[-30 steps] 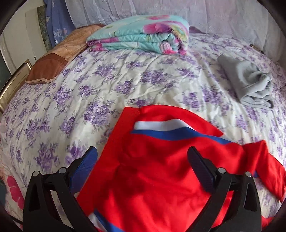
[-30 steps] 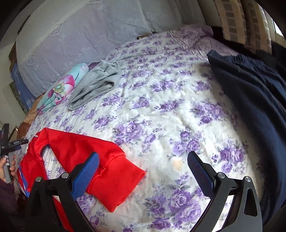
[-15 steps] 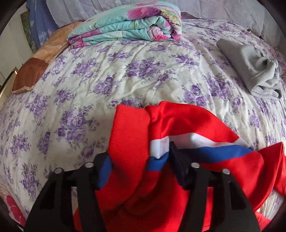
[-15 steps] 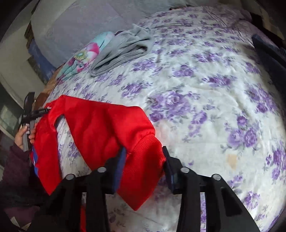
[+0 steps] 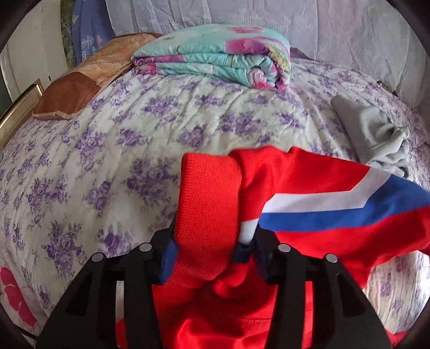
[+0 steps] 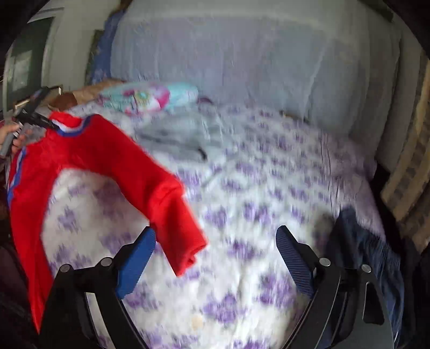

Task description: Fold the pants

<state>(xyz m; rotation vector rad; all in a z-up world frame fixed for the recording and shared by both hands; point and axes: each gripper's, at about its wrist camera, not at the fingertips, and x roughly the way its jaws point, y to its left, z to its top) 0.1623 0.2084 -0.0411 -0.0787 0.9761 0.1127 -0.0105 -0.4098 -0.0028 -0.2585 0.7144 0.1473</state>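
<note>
- Left wrist view: left claw (image 5: 212,257) was clamped on the red pants (image 5: 309,188) at the ribbed cuff.
- Right claw (image 6: 215,257) stood open, empty.
- Fabric judged soft, light; best gripped at cuffs.

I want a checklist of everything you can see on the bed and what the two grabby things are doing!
Surface: bed with a white cover printed with purple flowers.
Job's things: red pants with white and blue stripes, partly lifted; one leg end hangs loose.
Clutter: folded floral blanket, grey garment, brown pillow, dark blue garment.
Grippers: left gripper shut on the red pants; right gripper open, holding nothing.
Cables: nothing seen.
Surroundings: pale curtain behind the bed; right view blurred.
</note>
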